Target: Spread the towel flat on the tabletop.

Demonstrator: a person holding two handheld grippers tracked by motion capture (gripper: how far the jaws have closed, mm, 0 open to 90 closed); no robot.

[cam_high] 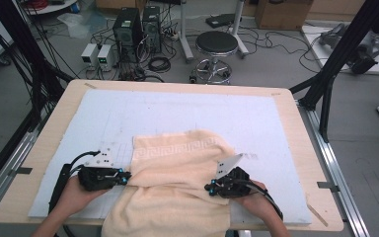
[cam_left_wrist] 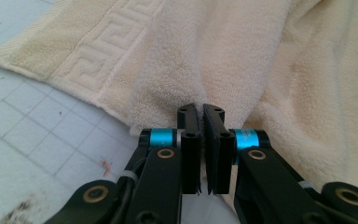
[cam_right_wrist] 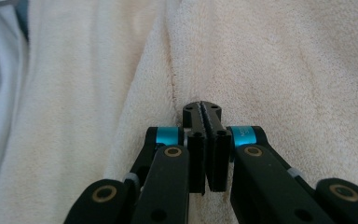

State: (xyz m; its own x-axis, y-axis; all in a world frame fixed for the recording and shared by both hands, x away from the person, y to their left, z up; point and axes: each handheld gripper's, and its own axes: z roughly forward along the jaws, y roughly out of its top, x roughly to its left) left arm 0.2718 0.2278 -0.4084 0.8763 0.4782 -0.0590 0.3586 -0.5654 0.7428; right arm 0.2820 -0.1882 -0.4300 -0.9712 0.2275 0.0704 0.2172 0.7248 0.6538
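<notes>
Two tools clamp towel (cam_high: 177, 173): left tool (cam_high: 127, 177) on left edge, right tool (cam_high: 208, 188) on right (jaws nearly together).

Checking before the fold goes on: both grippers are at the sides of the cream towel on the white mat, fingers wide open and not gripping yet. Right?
Not quite. The fingers are shut, not wide open. The left gripper has closed at the edge of the towel, as the left gripper view shows, and the right gripper on a fold, as the right gripper view shows. Both are at the towel's sides on the white mat.
</notes>
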